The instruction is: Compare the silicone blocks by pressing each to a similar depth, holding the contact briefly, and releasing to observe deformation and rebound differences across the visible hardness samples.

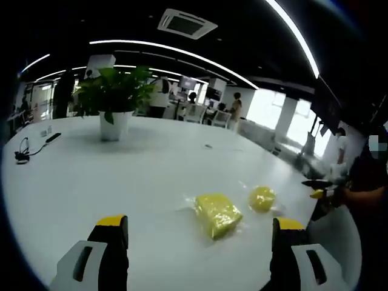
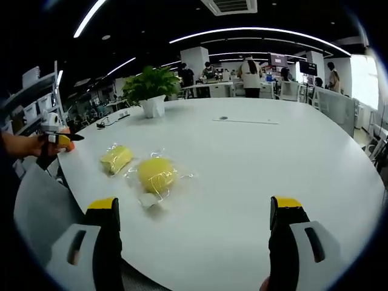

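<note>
Two yellow silicone blocks in clear wrappers lie on the white table. The rectangular block sits just ahead of my left gripper, whose jaws stand wide open and apart from it. The round block lies to its right. My right gripper shows at the table's right edge, held by a person's hand. In the right gripper view the round block is nearest, ahead and left of the open right gripper. The rectangular block lies beyond it, and the left gripper hovers at the far left.
A potted green plant stands at the back of the table, with a black cable to its left. The table's curved edge runs close to the blocks. People and desks fill the office behind.
</note>
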{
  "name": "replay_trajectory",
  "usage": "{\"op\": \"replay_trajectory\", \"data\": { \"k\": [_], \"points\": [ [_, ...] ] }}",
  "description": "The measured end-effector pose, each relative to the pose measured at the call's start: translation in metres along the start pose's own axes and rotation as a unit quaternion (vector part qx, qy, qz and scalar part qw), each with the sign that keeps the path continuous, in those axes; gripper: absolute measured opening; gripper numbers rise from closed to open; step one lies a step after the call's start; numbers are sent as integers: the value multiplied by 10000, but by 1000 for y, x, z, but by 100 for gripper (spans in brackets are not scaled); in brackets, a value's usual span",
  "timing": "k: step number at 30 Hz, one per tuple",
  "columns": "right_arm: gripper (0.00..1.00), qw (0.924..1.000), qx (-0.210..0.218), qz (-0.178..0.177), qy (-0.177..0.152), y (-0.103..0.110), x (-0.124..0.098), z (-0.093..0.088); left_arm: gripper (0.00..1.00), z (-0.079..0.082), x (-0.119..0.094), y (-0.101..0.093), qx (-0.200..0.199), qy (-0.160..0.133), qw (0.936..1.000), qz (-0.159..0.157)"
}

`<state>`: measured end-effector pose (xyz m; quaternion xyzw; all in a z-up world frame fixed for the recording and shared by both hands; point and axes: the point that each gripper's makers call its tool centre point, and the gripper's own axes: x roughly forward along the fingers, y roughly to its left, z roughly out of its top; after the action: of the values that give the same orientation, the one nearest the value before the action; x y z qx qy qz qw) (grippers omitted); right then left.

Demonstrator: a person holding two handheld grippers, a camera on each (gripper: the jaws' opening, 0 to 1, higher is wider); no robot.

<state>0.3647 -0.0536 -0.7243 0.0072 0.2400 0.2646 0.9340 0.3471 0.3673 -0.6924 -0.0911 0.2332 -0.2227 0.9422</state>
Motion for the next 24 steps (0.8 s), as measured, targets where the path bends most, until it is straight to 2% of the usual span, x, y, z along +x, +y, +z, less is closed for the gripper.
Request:
{"op": "replay_trajectory", "data": {
  "k": [3,8,16,24],
  "points": [
    [96,10000,6,-4,-28,-1,0,2,100,-1,1,0,17,48,10000,8],
    [97,9994,-321,47,120,0,2,1,100,-1,1,-1,70,75,9999,0],
    [97,9996,-262,57,30,0,4,7,100,0,3,0,71,94,9999,6],
    [97,9998,-151,86,-95,-2,6,7,100,-8,8,2,121,249,9996,65]
  ]
}}
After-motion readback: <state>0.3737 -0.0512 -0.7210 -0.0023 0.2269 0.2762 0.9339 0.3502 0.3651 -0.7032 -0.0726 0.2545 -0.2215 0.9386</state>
